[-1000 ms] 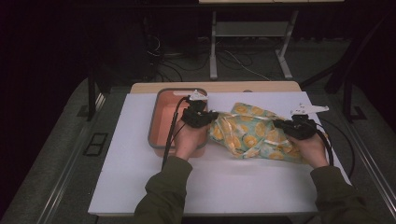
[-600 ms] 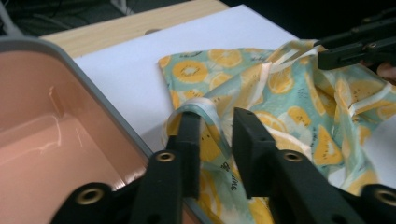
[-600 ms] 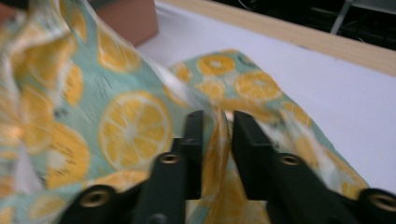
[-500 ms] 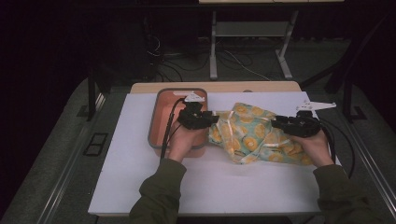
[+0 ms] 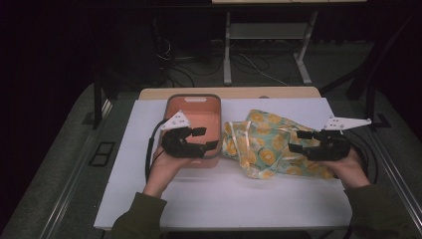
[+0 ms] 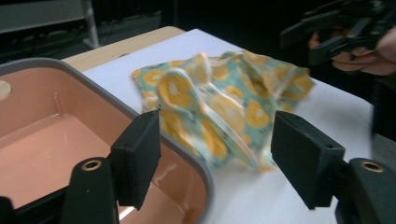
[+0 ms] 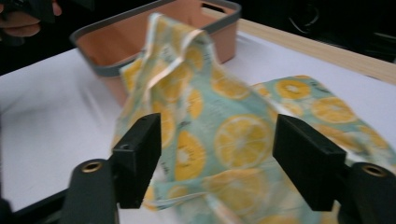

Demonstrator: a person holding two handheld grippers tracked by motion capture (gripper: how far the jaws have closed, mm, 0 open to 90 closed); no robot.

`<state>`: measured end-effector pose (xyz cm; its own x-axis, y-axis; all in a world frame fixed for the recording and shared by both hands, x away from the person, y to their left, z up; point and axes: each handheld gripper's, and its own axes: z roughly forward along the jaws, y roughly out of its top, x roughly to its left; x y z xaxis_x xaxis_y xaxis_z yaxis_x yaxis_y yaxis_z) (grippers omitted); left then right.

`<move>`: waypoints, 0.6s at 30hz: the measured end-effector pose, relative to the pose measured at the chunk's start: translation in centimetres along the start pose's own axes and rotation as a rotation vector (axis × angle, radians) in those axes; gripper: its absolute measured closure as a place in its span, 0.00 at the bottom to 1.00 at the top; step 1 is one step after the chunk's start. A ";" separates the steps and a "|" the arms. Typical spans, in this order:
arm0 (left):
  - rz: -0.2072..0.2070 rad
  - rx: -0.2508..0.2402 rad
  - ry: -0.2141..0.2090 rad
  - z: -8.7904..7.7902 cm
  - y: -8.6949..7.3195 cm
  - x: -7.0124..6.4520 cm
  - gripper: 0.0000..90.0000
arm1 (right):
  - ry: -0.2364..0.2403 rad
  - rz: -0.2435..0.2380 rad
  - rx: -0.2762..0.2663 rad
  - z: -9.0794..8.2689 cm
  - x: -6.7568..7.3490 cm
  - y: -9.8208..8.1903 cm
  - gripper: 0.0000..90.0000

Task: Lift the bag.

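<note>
Cloth [image 5: 263, 144] lies crumpled beside the pink bin [image 5: 195, 107], both grippers' fingers wide and empty, apparently lining up a grab.

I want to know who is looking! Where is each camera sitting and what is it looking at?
High view: sits above the person's side, looking forward and down on the table; both forearms, the left tool and right tool show.
Left gripper view: rides on the left tool, facing the lemon cloth past the pink bin; its open jaws show.
Right gripper view: rides on the right tool, facing the cloth and bin; its open jaws show.
All three share the cloth and bin.
</note>
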<state>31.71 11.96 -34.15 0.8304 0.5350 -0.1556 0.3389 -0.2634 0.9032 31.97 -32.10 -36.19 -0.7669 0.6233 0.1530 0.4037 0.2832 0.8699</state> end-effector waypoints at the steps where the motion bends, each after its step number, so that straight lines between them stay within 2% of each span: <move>1: 0.003 -0.006 -0.002 -0.5 -0.5 -0.2 0.32 | 0.001 -0.008 0.005 0.0 0.3 -0.3 0.32; 6: 0.045 0.003 0.002 -2.5 -2.9 -1.3 0.23 | -0.004 -0.043 0.002 -0.2 1.8 -1.9 0.27; 11: 0.057 0.008 0.026 -3.8 -5.2 -2.0 0.16 | -0.031 -0.067 -0.001 -0.2 3.0 -3.9 0.22; 15: 0.059 0.025 0.042 -4.3 -7.0 -2.0 0.12 | -0.041 -0.056 0.010 0.2 3.5 -5.8 0.20; 18: 0.045 0.042 0.049 -4.2 -8.2 -1.5 0.07 | -0.039 -0.042 0.021 0.5 3.7 -6.9 0.16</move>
<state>25.78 16.71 -39.62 0.8231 0.5600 -0.0942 0.3205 -0.3212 0.8912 26.57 -31.44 -41.88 -0.7637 0.6381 0.0983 0.3825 0.3245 0.8651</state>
